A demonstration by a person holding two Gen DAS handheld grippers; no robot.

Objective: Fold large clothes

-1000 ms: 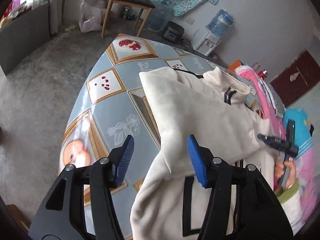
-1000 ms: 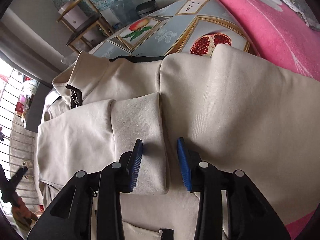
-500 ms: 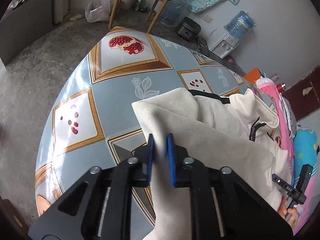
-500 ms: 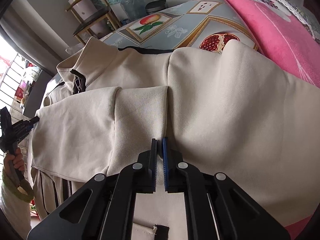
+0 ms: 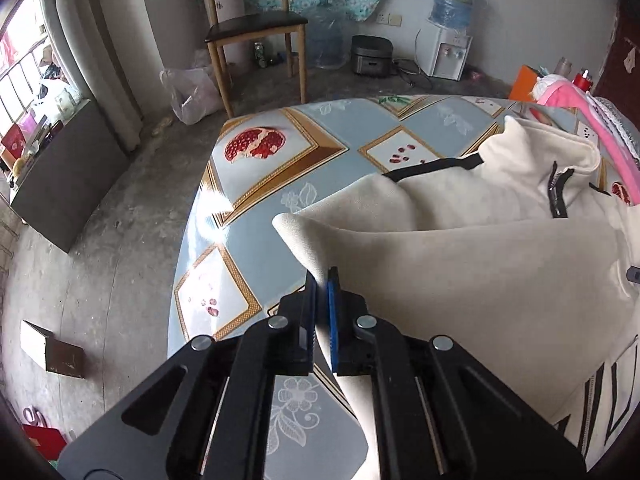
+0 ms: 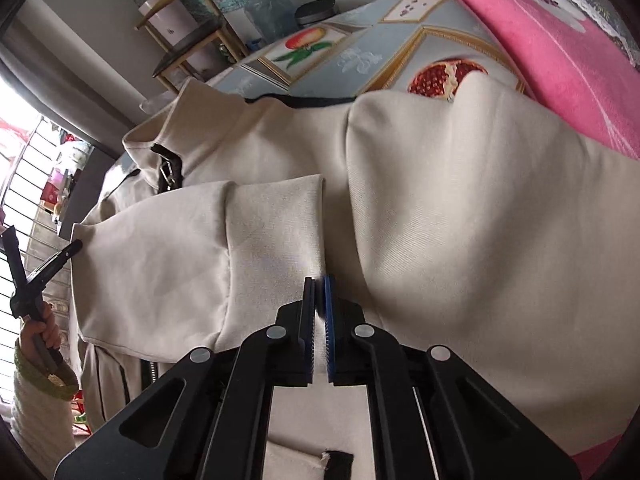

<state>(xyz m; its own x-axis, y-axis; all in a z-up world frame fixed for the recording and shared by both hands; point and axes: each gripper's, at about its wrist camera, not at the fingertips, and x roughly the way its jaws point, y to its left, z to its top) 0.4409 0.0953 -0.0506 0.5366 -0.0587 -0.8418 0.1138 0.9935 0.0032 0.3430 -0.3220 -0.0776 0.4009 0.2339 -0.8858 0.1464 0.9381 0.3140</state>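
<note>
At the table's (image 5: 256, 224) near left edge, seen from the left wrist: left gripper (image 5: 322, 284) now clamped tight on a fold of the cream jacket (image 5: 500, 272), where a second ago spread wide over bare tablecloth and fabric. Pinched corner lifted off the table, remainder draped toward the right edge, collar and zipper toward the far side (pink blanket (image 5: 600, 136) beyond it).

From the right wrist: right gripper (image 6: 319, 292) likewise gone from wide apart to pressed shut on the jacket (image 6: 460, 220), biting the cloth beside the folded-in sleeve (image 6: 276, 240). Garment spread across the table (image 6: 380, 60), hem hanging over the near edge; left hand (image 6: 38, 330) at the far left.

Both grips secured, so probably ready for lifting and carrying the lower half up toward the collar.
</note>
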